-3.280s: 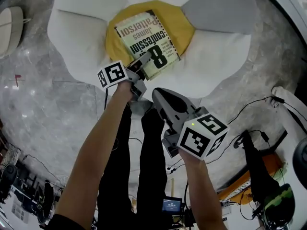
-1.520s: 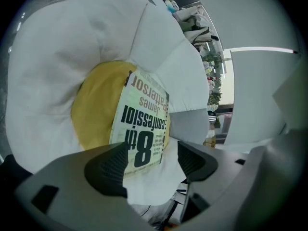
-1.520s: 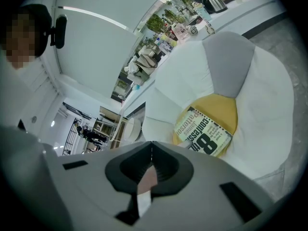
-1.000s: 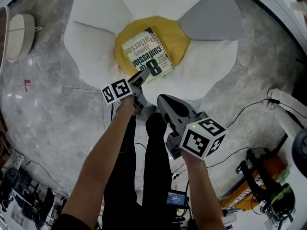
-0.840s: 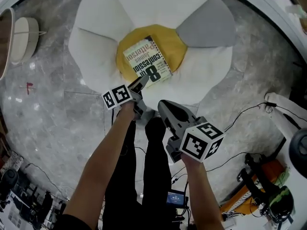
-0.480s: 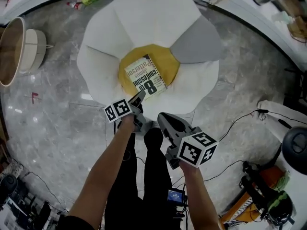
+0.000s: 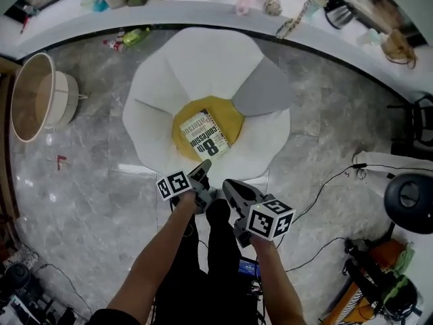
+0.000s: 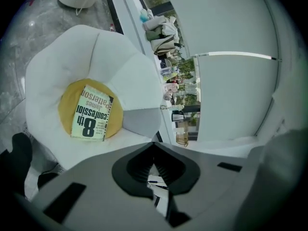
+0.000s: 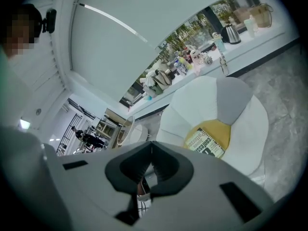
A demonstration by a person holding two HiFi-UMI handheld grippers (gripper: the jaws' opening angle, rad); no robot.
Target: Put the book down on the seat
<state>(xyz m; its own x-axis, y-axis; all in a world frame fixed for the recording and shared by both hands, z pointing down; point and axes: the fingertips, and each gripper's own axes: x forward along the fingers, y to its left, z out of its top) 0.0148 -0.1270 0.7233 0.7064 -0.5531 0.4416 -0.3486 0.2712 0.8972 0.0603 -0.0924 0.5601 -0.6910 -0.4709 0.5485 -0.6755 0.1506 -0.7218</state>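
Grey marble floor (image 7: 95,181) runs under you, bounded at the far side by a curved white desk (image 7: 81,20) crowded with bottles, bags and a kettle (image 7: 336,13). On the floor in front of you sits the seat (image 7: 203,66), shaped like a flower: white petals, one grey petal (image 7: 260,90) on the right, and a round yellow centre (image 7: 233,117).

The book (image 7: 206,135) lies flat on that yellow centre, cover up, turned askew. Its pale cover carries black print that reads "James Patterson" and "8th confession", the large 8 at the end nearest you.

Your left gripper (image 7: 204,166) points at the seat with its fingers together and nothing between them. Their tip hangs over the near white petal, just short of the book and not touching it. Your right gripper (image 7: 226,182) hangs beside it, a little nearer your legs, fingers likewise together and empty, and farther from the book. From both gripper views the book shows beyond the fingers, out on the yellow centre and apart from them.

At the left, a round tub (image 7: 34,97) with a pale wooden rim lies on the floor; what it holds cannot be made out. A green bottle (image 7: 135,35) lies at the foot of the desk. Black cables (image 7: 325,181) trail across the floor at the right.
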